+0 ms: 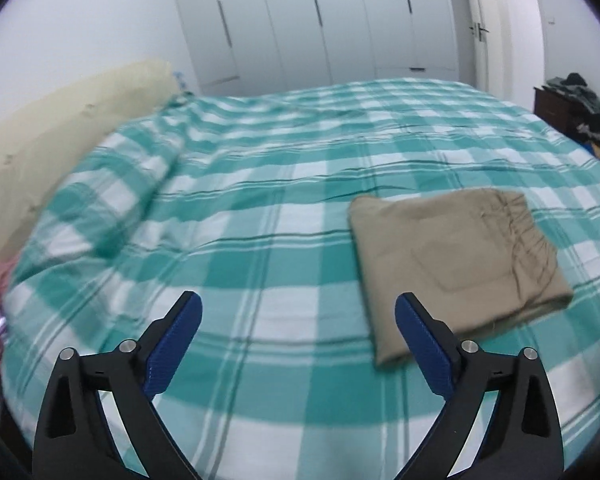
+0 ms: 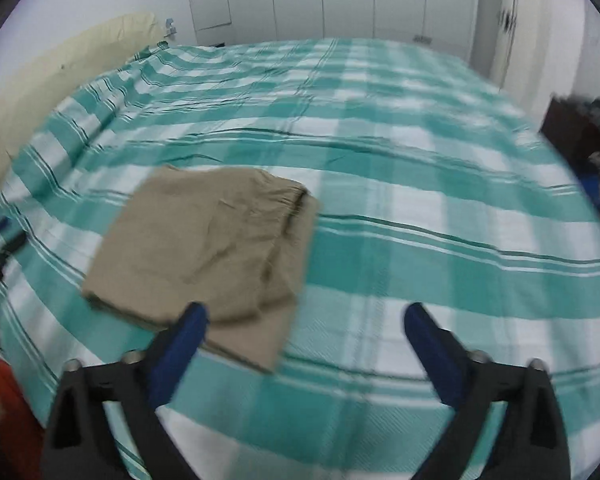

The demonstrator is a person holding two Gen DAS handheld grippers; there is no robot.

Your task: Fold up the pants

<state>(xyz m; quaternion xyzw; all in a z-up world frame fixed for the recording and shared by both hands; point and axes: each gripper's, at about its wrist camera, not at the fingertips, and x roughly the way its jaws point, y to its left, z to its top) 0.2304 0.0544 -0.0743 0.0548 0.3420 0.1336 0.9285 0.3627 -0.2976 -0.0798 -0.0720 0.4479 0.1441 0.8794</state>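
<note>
Folded pants (image 1: 456, 268) lying flat on the bed (image 1: 260, 208), both grippers clear of the cloth.

The tan bundle sits right of centre in the left wrist view and left of centre in the right wrist view. The left gripper (image 1: 298, 320) and right gripper (image 2: 306, 330) are spread wide and hold nothing. The fold looks finished; a good close would be to press loose edges square, then withdraw without snagging the near corner.

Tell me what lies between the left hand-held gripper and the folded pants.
Only bare checked bedspread: in the left wrist view, the open left hand-held gripper sits just short of the folded tan pants, with nothing else between.
</note>
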